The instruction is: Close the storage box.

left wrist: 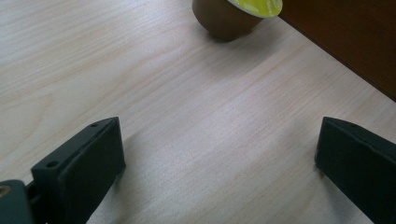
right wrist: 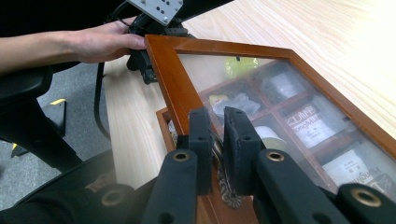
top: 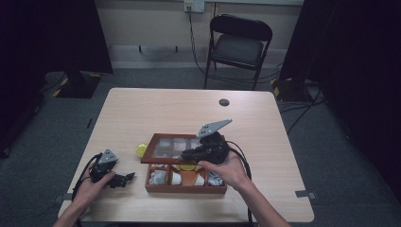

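A brown wooden box (top: 184, 188) with several compartments of packets and capsules stands near the table's front. Its glass-paned lid (top: 172, 146) is raised at a slant, front edge up. My right gripper (top: 185, 154) is shut on the lid's metal latch; in the right gripper view the jaws (right wrist: 218, 140) pinch the lid frame (right wrist: 170, 79) at that latch. My left gripper (top: 128, 178) rests open on the table left of the box, its jaws (left wrist: 219, 163) wide apart over bare wood. A brown capsule with a yellow-green top (left wrist: 233, 16) stands ahead of it, beside the box's side (left wrist: 345, 42).
The capsule (top: 141, 149) sits just left of the lid's corner. A small dark round object (top: 224, 102) lies at the table's far side. A black folding chair (top: 239, 42) stands beyond the table. Bare tabletop (top: 156, 109) stretches behind the box.
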Tool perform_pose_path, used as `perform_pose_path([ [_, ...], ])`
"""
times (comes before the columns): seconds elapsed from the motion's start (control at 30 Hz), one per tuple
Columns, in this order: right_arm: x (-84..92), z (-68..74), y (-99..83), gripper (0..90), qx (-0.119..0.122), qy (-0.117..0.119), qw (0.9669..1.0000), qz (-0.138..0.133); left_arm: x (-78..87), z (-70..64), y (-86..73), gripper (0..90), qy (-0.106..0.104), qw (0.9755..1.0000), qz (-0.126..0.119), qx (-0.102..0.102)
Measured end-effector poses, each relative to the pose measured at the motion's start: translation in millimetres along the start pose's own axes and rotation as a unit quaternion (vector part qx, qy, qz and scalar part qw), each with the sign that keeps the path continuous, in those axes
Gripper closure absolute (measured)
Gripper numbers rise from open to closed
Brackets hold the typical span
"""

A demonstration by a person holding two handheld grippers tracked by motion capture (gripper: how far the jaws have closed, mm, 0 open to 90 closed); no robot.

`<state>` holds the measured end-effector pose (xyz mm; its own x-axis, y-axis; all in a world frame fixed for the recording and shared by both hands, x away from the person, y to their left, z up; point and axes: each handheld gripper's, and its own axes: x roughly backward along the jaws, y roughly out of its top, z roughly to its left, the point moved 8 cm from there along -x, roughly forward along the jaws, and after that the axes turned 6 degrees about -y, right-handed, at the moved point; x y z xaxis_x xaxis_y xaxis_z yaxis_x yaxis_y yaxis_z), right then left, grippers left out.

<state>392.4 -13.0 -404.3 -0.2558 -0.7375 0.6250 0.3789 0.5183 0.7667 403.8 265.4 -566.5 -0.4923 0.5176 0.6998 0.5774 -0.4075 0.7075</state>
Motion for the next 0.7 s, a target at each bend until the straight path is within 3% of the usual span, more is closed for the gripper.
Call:
perform_pose_path([
  [0.7, -10.8, 8.3, -20.6, 81.4, -0.001, 0.006, 0.9998, 0.016, 0.1, 0.1, -0.1, 0.8, 0.001, 1.0000, 0.000, 0.000],
])
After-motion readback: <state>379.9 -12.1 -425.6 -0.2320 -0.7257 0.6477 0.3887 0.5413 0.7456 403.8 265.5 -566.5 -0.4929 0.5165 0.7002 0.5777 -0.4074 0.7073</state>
